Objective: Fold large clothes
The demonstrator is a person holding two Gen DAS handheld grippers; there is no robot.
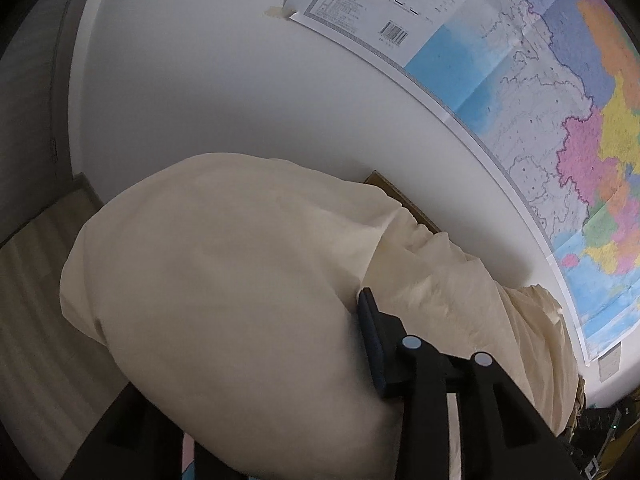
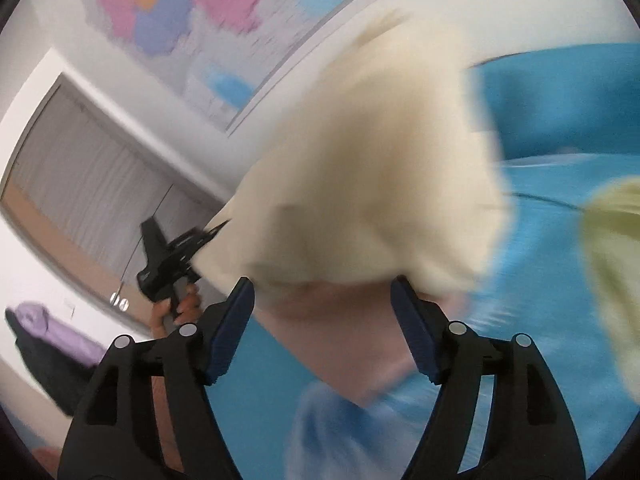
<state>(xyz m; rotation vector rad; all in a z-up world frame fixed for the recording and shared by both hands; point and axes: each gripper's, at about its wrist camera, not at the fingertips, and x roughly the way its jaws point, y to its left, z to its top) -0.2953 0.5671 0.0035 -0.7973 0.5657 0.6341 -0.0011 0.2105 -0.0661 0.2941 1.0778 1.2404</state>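
Note:
A large cream garment [image 1: 224, 280] fills the left wrist view, draped over my left gripper [image 1: 352, 308]. Only its right finger [image 1: 370, 344] shows; the cloth hides the other. In the right wrist view the left gripper [image 2: 192, 248] is raised in the air and shut on a corner of the cream garment [image 2: 372, 184], which hangs blurred. My right gripper [image 2: 324, 292] is open, its fingers wide apart just below the hanging cloth, holding nothing.
A blue bed surface [image 2: 560, 128] lies under the garment. A yellow-green cloth [image 2: 616, 264] is at the right. A colourful map [image 1: 560, 128] hangs on the white wall. A purple cloth [image 2: 52, 328] and curtains [image 2: 92, 184] are at the left.

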